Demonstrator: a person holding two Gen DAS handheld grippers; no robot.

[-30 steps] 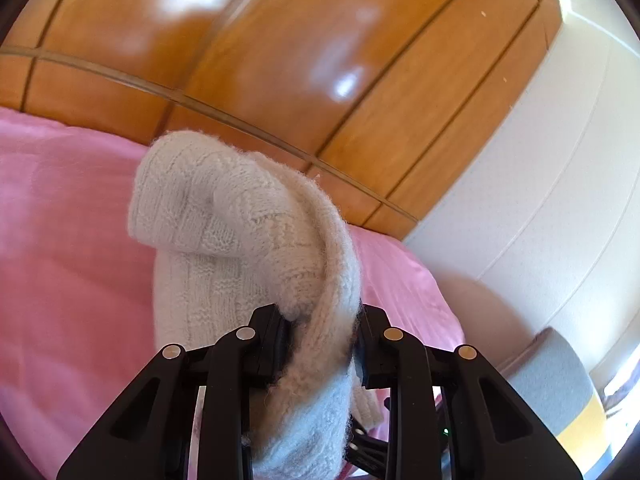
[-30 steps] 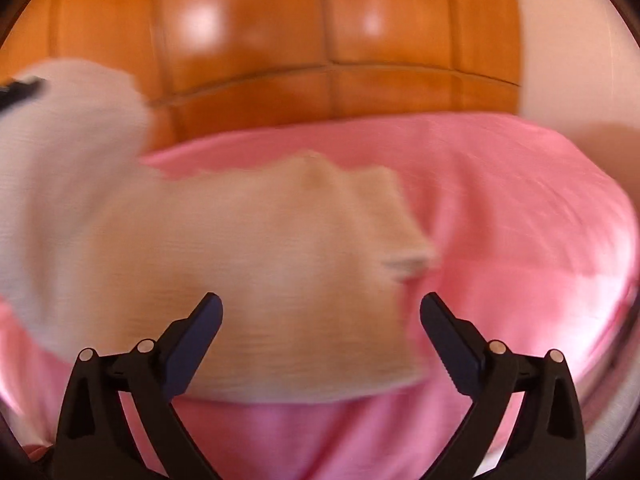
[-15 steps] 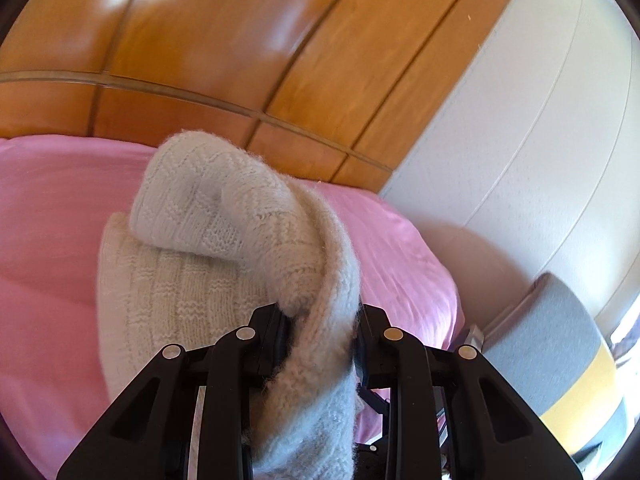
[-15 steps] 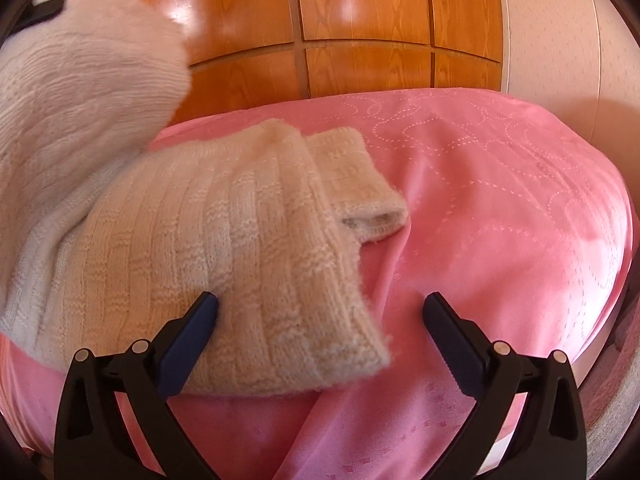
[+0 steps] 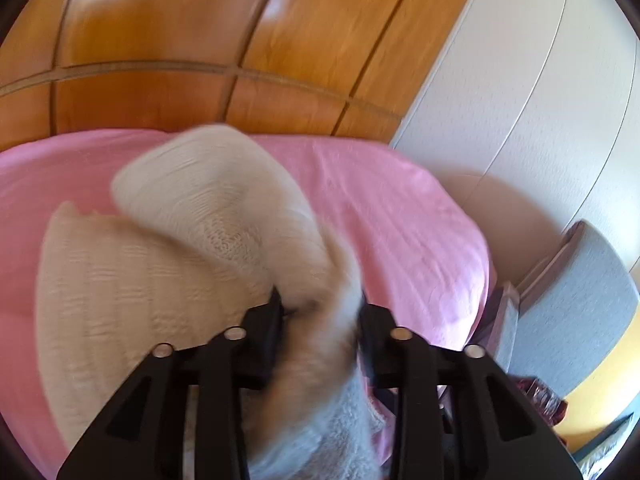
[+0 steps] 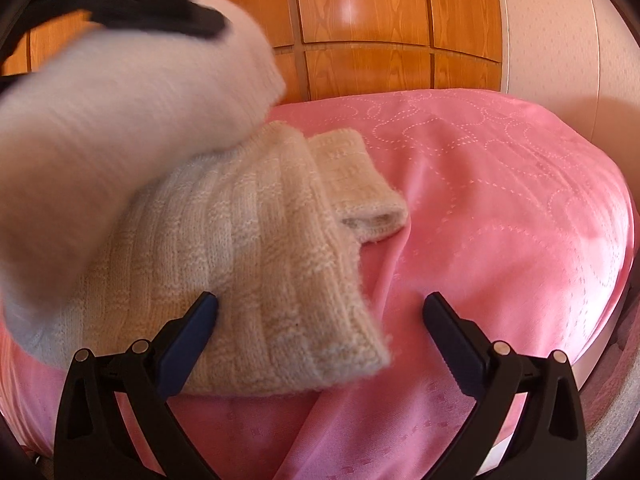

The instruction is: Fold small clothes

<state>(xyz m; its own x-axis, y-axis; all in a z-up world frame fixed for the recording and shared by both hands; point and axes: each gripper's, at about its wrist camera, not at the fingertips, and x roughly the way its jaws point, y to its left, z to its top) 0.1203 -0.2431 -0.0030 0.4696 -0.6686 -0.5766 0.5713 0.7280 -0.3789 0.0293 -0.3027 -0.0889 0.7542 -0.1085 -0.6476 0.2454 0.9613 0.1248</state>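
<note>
Knitwear (image 5: 132,296), soft and limp, is draped between left gripper (image 5: 320,320) jaws, just loosening; right gripper (image 6: 320,320) jaws gape empty; hem edges are judged best gripped.

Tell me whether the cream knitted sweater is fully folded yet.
Not yet: the cream knitted sweater lies partly folded on the pink bedspread, one side lifted in the left claw.

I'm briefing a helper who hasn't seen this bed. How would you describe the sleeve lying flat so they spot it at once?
Start at the pink bedspread below the wooden headboard. A cream knitted sweater lies on it, and the sleeve sticks out flat from its far edge toward the headboard. Unlike the raised part in the left gripper, it rests on the bed, ending in an open cuff.
</note>
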